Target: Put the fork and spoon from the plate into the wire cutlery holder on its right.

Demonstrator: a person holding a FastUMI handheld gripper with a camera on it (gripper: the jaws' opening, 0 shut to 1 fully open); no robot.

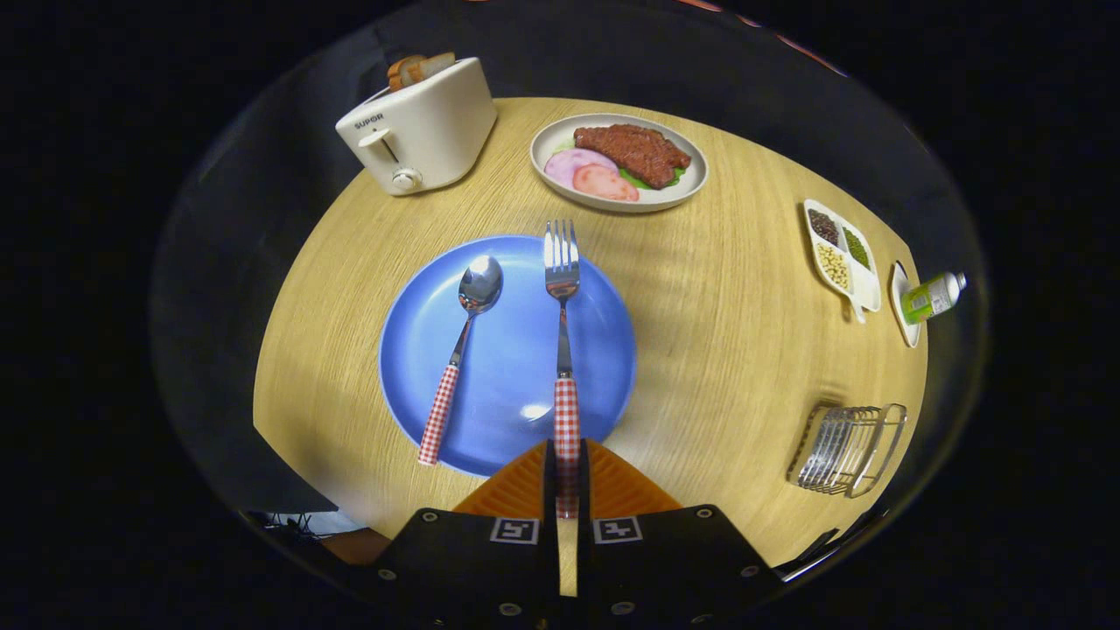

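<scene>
Fork lying lengthwise on the blue plate, tines pointing away, checked handle reaching back over the plate's near rim and running between the fingers of the hand-held gripper. Fingers pressed close on either side of that handle, pinching it near its end. Spoon lying just beside the fork on the same plate, bowl up toward the far rim, checked handle slanting out over the near edge, apart from the fingers. Wire cutlery holder sitting well apart to the right on the wooden bench, close to the bench's near edge. Beyond the blue plate, resting on the bench: a pale plate of meat and sliced ham, and a white toaster with bread sticking out. Farther right, a divided dish of beans and a small green bottle lying on a saucer.
</scene>
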